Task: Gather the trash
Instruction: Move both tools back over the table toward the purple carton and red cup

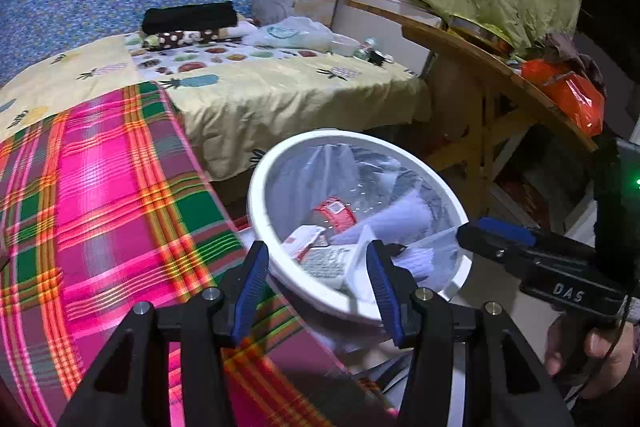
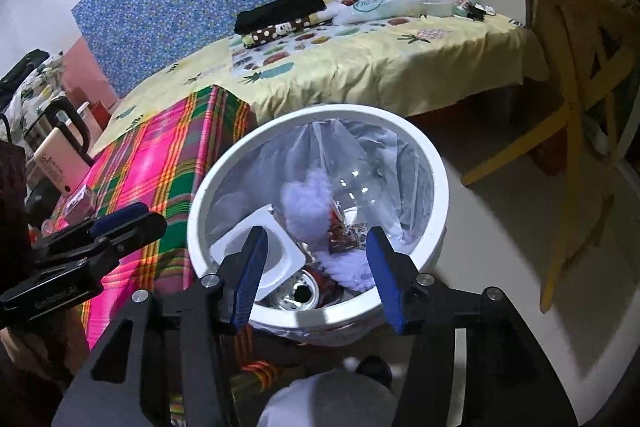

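Note:
A white round bin with a clear liner stands on the floor beside the bed. Inside it lie a red wrapper, a white square tray, a fluffy white wad and a drink can. My left gripper hangs open over the bin's near rim with nothing between its blue pads. My right gripper is open too, above the bin's near edge, and holds nothing. Each gripper shows in the other's view: the right gripper at the bin's right side, the left gripper over the plaid cloth.
A pink plaid cloth and a yellow pineapple sheet cover the bed left of the bin. A wooden table with an orange bag stands at the right. A phone lies on the plaid cloth. A hand grips the right gripper's handle.

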The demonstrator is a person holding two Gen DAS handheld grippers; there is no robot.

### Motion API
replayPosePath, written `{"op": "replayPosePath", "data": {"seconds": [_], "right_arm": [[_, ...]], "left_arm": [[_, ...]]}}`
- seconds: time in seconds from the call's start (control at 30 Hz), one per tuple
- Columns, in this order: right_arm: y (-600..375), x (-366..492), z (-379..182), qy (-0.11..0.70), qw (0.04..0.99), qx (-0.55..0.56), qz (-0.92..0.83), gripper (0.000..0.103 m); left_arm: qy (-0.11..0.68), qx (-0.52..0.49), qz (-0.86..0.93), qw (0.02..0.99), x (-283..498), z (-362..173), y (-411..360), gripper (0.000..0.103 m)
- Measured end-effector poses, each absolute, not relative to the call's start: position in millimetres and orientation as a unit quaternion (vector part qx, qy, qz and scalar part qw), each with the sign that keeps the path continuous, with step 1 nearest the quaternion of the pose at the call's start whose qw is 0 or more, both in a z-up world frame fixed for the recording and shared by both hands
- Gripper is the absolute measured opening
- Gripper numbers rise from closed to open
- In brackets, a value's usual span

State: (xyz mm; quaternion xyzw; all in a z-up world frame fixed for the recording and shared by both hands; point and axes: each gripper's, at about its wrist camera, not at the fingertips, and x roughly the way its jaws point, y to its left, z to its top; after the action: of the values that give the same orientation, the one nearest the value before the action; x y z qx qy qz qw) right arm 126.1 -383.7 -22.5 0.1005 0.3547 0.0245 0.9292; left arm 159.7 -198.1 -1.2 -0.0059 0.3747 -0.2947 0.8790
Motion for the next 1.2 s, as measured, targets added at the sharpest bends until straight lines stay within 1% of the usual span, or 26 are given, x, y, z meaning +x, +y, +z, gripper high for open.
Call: {"op": "replayPosePath", "data": {"seconds": [0.63, 1.2], "right_arm": [[-322.2, 117.1, -12.5, 0.348, 0.927, 0.074, 0.119, 0.053], [-274.3, 111.8, -6.8, 0.343, 0.921, 0.046, 0.180, 0.053]], "left_arm": [[0.370, -0.038, -0.203, 0.906, 132.1, -3.5, -120.2, 0.053], [0.361, -0.049, -0.133, 0.922, 106.1, -4.5, -66.6, 0.053]]}}
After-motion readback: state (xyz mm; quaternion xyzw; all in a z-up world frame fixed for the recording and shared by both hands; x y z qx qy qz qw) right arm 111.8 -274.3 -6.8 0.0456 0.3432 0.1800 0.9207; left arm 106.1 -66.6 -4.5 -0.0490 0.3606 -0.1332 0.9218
